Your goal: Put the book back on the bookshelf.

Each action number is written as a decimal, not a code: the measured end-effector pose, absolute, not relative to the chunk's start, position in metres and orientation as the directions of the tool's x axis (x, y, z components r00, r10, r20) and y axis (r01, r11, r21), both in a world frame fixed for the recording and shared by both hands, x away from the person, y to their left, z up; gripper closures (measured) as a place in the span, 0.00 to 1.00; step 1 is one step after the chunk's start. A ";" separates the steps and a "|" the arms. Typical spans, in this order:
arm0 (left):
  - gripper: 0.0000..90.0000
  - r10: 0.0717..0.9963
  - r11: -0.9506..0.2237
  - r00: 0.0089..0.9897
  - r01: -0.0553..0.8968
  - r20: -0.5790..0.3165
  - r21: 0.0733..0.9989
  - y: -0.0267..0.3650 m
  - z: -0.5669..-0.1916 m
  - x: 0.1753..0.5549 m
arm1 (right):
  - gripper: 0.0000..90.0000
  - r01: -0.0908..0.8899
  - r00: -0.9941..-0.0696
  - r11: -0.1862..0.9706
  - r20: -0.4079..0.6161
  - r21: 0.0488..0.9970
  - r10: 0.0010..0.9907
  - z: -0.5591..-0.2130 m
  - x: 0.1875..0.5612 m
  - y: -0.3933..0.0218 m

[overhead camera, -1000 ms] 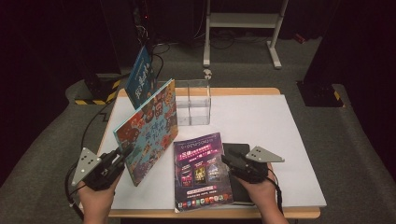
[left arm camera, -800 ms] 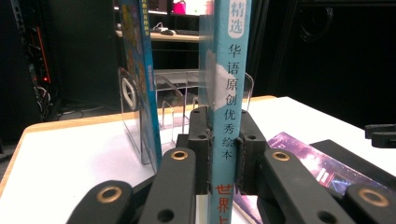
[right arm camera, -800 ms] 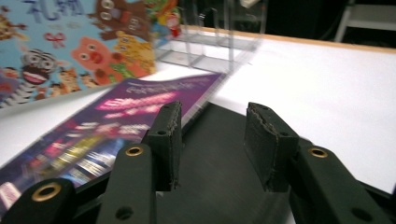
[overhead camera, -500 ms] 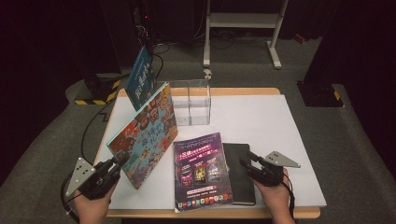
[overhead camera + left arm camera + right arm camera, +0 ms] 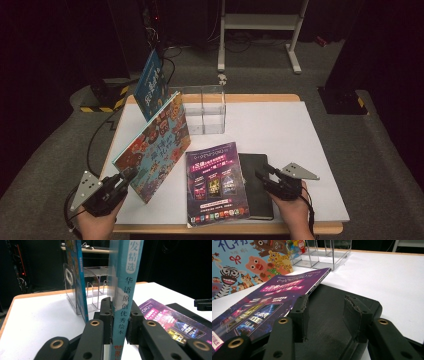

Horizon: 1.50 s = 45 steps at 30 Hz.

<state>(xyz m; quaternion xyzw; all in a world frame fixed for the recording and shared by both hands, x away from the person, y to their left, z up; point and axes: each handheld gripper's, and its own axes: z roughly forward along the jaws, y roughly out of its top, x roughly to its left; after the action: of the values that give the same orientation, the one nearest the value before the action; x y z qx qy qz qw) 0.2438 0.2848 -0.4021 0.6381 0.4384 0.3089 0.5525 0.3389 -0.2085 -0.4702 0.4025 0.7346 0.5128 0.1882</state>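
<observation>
Left tool [image 5: 131,173]: my jaws are clamped on the spine of the picture book [image 5: 156,145], pads pressing both sides.
Picture book: tilted up off the bench [image 5: 300,145], lower edge near its left front, leaning toward the clear rack [image 5: 202,110].
Right tool [image 5: 261,175]: my jaws stand partly apart, gripping nothing, just over the black notebook [image 5: 256,187].
Black notebook: flat, partly under the purple magazine [image 5: 215,184].
Blue book [image 5: 150,84]: upright beside the rack.

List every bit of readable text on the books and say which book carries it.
Spine of the picture book gripped in the left tongs: "华语原创优秀绘本", above it "发精选".
Its cover: "礼物", partly cut off.
Purple magazine: print blurred, unreadable.
Blue book in the clear rack: title unreadable.
</observation>
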 end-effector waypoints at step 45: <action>0.85 0.885 -0.047 0.462 0.211 -0.058 0.976 0.261 -0.362 0.283 | 0.61 0.392 -0.605 0.113 0.163 0.913 0.779 -0.469 0.337 -0.215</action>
<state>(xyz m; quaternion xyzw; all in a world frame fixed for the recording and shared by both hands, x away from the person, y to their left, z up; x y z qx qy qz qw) 0.2830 0.2608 -0.3623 0.6553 0.4183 0.3065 0.5492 0.3367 -0.2154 -0.4685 0.4048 0.7232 0.5287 0.1830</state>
